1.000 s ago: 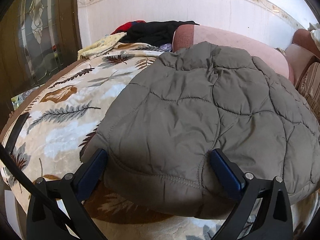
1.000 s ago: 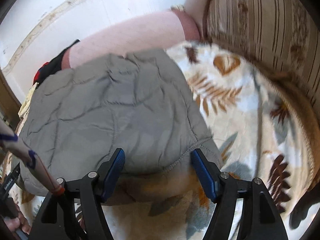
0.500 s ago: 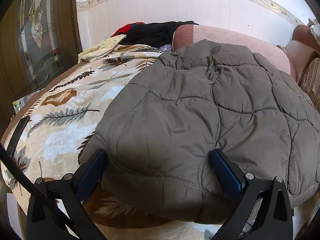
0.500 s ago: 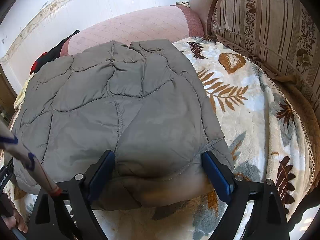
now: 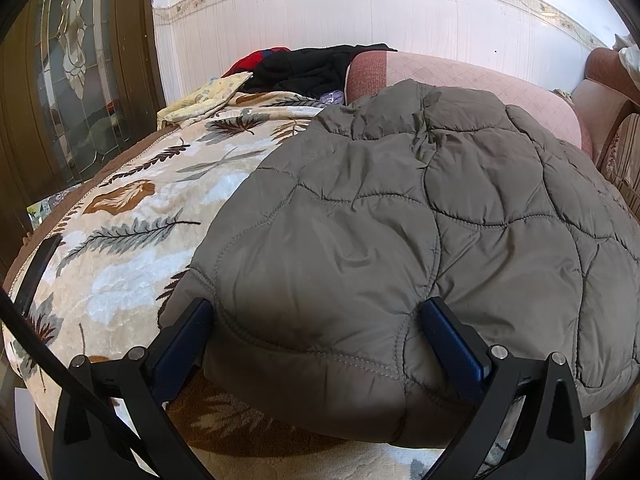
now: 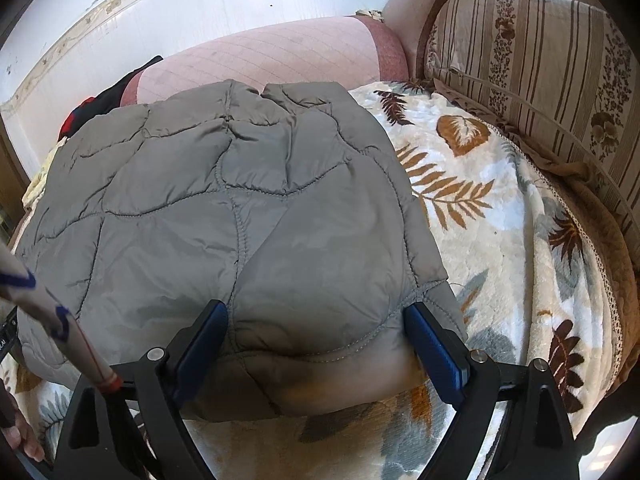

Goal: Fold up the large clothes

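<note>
Fingers of the left gripper (image 5: 316,344) stand spread at the bottom of the left wrist view, one on each side of the near hem of the quilted grey jacket (image 5: 400,240), not pinching it. At the bottom of the right wrist view, the right gripper (image 6: 316,340) is likewise wide apart, straddling the hem near the jacket's lower right corner. Both appear placed at the two ends of the same edge, probably so that the hem can be caught at two points and carried over evenly in one fold; whether the blue pads touch the fabric I cannot tell.

Past the grippers, the jacket fills the middle of both views, lying fairly flat on the leaf-patterned blanket (image 5: 132,216) that covers the bed, its puffy panels rising slightly. Bare blanket shows at centre left of the left view and at right of the right view.

Farther back, a pink bolster (image 6: 260,60) runs behind the jacket. Dark clothes (image 5: 308,68) sit heaped at upper centre of the left view, and a striped cushion (image 6: 540,60) occupies the upper right of the right view.
</note>
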